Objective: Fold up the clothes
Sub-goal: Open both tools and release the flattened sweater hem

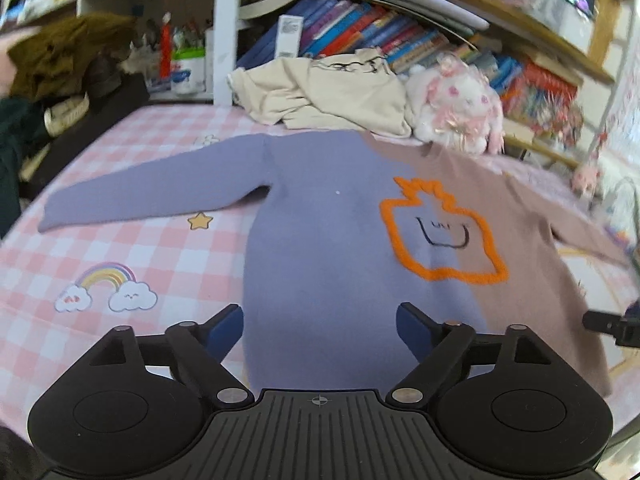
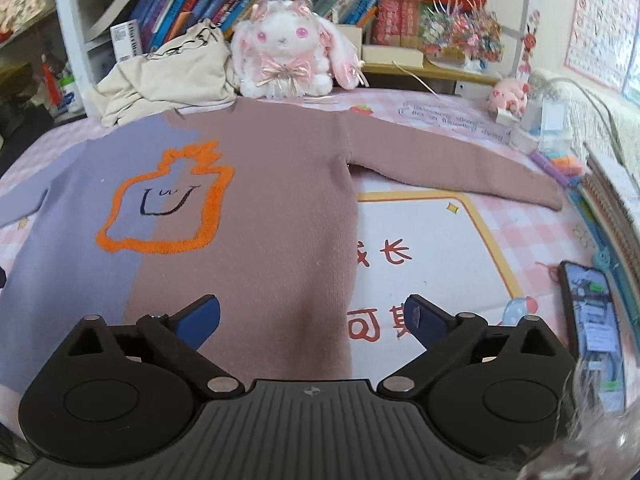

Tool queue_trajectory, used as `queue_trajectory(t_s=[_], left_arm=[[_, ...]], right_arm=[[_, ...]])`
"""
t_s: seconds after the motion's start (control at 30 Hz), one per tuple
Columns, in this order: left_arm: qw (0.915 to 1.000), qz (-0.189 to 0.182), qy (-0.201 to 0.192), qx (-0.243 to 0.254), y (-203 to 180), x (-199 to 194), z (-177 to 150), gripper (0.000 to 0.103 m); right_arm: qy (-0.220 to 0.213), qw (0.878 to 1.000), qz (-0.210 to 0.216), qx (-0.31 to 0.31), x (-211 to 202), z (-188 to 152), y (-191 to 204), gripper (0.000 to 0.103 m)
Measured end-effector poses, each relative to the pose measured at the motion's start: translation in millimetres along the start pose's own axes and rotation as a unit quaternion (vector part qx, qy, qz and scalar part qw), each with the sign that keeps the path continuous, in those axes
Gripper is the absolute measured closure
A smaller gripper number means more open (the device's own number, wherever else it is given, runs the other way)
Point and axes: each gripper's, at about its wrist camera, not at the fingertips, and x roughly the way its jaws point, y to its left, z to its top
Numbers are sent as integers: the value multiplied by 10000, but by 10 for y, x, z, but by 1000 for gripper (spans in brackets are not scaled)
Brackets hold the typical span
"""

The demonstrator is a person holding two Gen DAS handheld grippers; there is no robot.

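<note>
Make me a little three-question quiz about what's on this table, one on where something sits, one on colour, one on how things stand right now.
1. Where is the plush rabbit?
A. Beyond the sweater's collar, by the bookshelf
B. On the purple sleeve
C. Between the fingers of a gripper

2. What colour is the outline stitched on the sweater's chest?
A. Green
B. Orange
C. White

3. How does the sweater lie?
A. Folded in half
B. Rolled up
C. Spread flat with both sleeves out

Answers:
1 A: the plush rabbit sits past the collar of the sweater.
2 B: the orange outline rings a smiling face.
3 C: the purple sleeve and the brown sleeve stretch sideways; the left gripper and the right gripper are open, holding nothing.
</note>
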Motion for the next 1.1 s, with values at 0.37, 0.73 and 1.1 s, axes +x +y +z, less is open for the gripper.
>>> queue_trajectory(t_s=[0.37, 0.73, 1.1], left_arm=[[9985, 386, -44, 388, -380, -314, -246, 11], [9985, 332, -91, 425, -382, -371, -326, 11], [9953, -197, -190, 930, 120, -206, -123, 11]], right_arm=[[-82, 9993, 180, -304, -138, -175, -44, 0], [-83, 9981, 230, -563, -210, -260, 83, 0], [-26, 9995, -314, -45, -158, -201, 567, 0]])
